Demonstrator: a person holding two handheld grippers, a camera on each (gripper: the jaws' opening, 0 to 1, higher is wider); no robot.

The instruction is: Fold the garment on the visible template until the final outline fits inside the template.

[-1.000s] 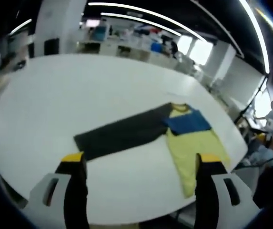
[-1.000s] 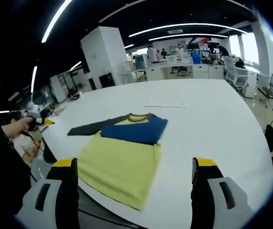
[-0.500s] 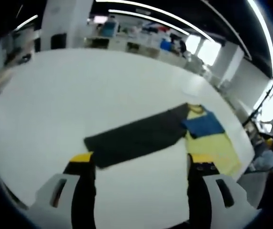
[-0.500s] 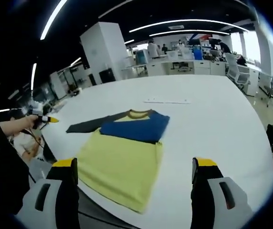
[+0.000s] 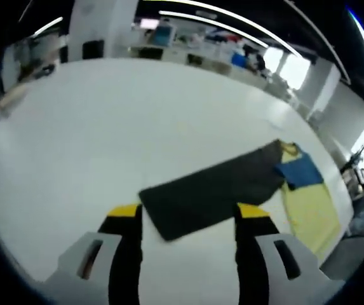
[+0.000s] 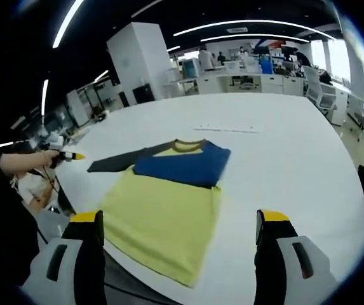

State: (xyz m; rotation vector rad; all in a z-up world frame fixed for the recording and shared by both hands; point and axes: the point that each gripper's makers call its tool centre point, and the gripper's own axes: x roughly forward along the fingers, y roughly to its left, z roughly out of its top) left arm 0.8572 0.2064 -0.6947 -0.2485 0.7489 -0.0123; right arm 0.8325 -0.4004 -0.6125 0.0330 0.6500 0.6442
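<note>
1. Shirt [image 6: 166,190] lies flat on the white table [image 6: 283,159]; its yellow body faces the right gripper [image 6: 178,238], one blue sleeve is folded across the chest, and the dark sleeve [image 5: 210,194] stretches out sideways.
2. Left gripper [image 5: 188,225] hovers at the dark sleeve's cuff, jaws spread, holding nothing; the right gripper's jaws are spread too.
3. Step in hand: probably folding that sleeve; next, pinch the cuff and carry it across the chest.

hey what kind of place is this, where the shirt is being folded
Most likely an open-plan office or lab. The shirt lies on a big white table; behind it stand desks with monitors, office chairs and long ceiling strip lights.
</note>
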